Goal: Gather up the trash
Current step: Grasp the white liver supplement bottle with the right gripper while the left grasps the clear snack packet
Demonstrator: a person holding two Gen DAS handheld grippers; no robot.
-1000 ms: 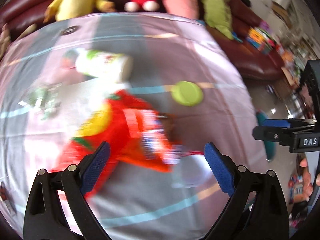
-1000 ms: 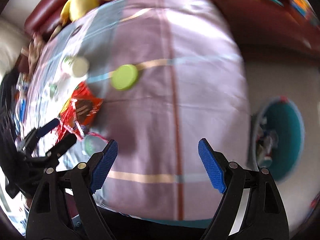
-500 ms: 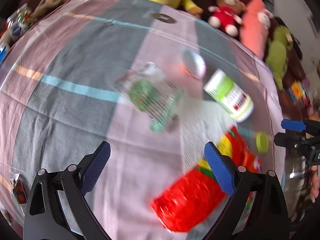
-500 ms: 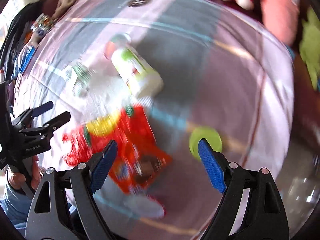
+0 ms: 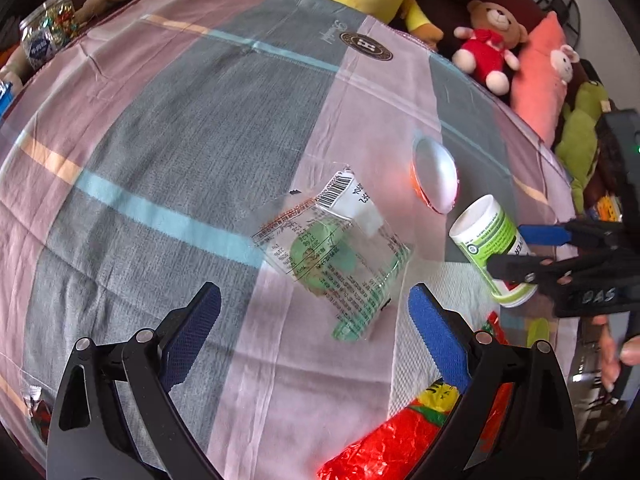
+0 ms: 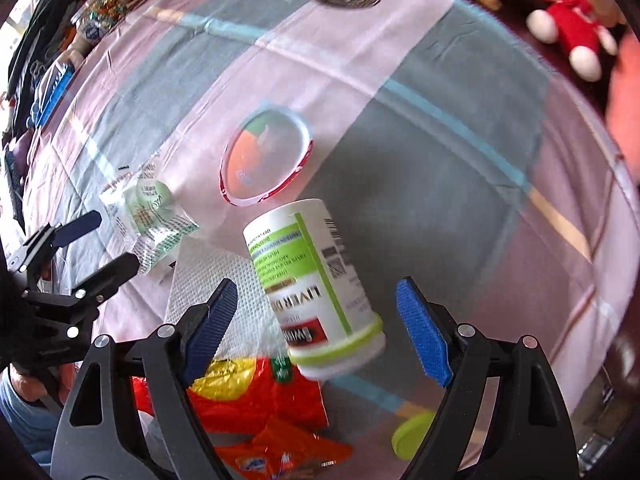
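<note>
A checked tablecloth (image 5: 168,128) in pink, grey and pale blue covers the whole surface, and everything else sits relative to it. Along its far edge a row of plush toys (image 5: 490,46) leans on a dark sofa. On the cloth lies a red snack bag (image 6: 256,400), half under a white paper towel (image 6: 208,280). A white-and-green supplement bottle (image 6: 316,284) lies tilted on the cloth between the right gripper (image 6: 316,320) fingers — its jaws are closing but not yet touching it. A clear wrapper (image 5: 332,252) with green print lies mid-cloth, ahead of the left gripper (image 5: 312,332), whose jaws stand wide and hold nothing. Near the bottle rest a clear round lid (image 6: 266,160) and a small green cap (image 6: 412,434).
</note>
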